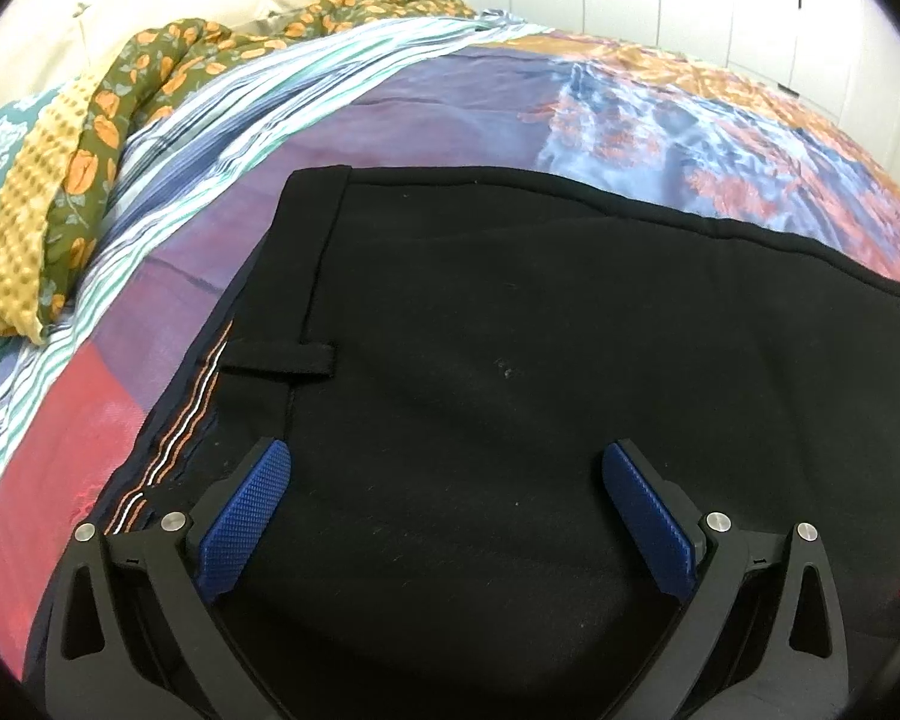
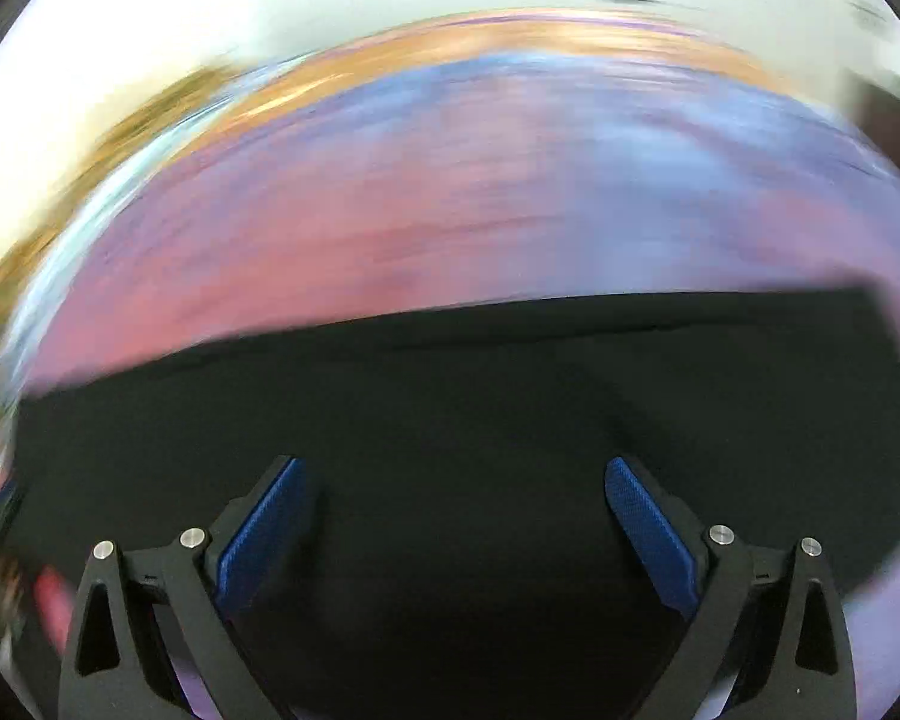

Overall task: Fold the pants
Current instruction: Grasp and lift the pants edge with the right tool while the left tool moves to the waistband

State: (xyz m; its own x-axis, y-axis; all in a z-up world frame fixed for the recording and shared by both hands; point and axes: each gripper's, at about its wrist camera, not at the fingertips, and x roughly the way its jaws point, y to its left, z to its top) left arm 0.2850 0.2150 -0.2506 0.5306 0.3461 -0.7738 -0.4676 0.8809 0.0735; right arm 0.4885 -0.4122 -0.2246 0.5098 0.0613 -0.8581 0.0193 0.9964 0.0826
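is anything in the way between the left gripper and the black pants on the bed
Nothing visible. The open left gripper is right over the black fabric pants, with only their cloth between its blue textured fingers. The green floral quilt lies off at the bedspread's far edge.

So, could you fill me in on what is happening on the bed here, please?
A person with a handheld gripper in each hand is folding black pants laid out on a colourful bedspread. The left gripper is open over the waistband end, near a belt loop, gripping nothing. The right gripper is open too, above another stretch of the pants; its view is motion-blurred. A floral blanket lies bunched at the bed's far side.
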